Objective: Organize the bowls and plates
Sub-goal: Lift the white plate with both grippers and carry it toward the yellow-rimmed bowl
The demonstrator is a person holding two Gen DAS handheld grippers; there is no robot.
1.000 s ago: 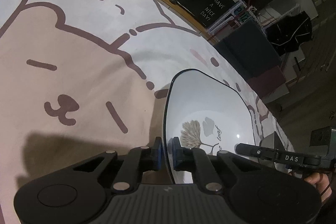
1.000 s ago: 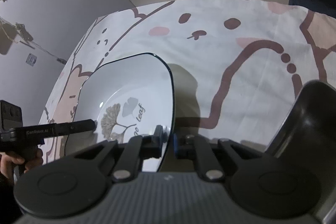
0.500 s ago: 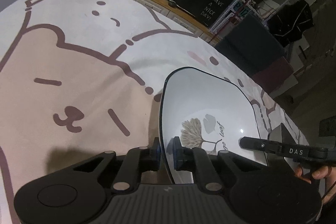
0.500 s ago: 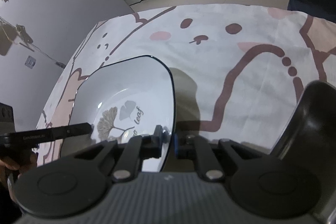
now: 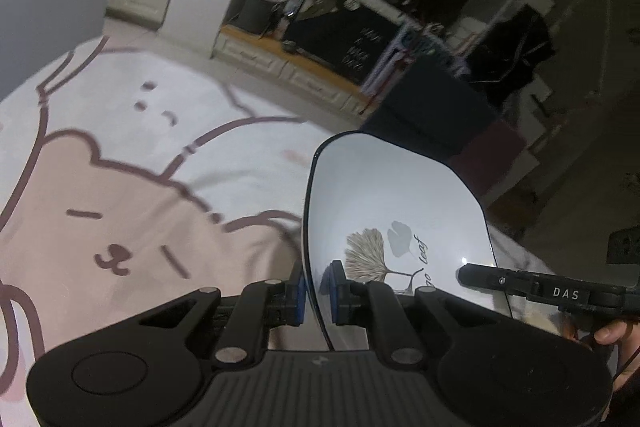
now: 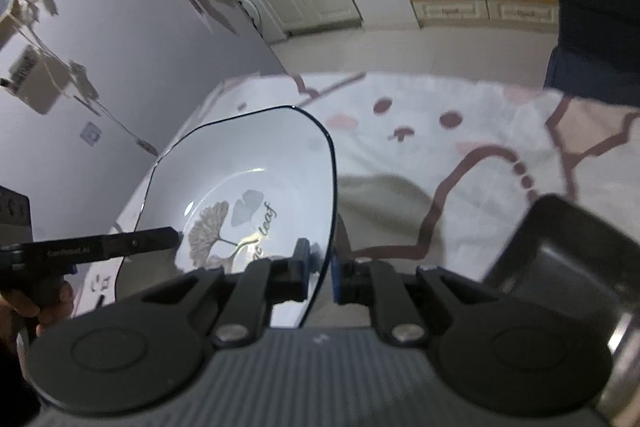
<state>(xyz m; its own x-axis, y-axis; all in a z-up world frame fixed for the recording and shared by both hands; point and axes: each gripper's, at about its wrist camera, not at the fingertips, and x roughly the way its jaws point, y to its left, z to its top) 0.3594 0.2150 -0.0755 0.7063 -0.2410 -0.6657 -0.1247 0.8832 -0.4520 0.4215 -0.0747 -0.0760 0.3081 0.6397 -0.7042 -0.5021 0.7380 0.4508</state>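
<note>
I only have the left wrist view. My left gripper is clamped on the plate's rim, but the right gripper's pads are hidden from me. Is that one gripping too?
Observer: Yes. In the right wrist view the right gripper is shut on the opposite rim of the plate, with one pad on each face.
Operator: Anything on that side that I should watch for?
Observer: A dark container sits on the tablecloth to the right of that gripper, apart from the plate.
Operator: What's under the right rim?
Observer: Only the plate's shadow on the cloth.
</note>
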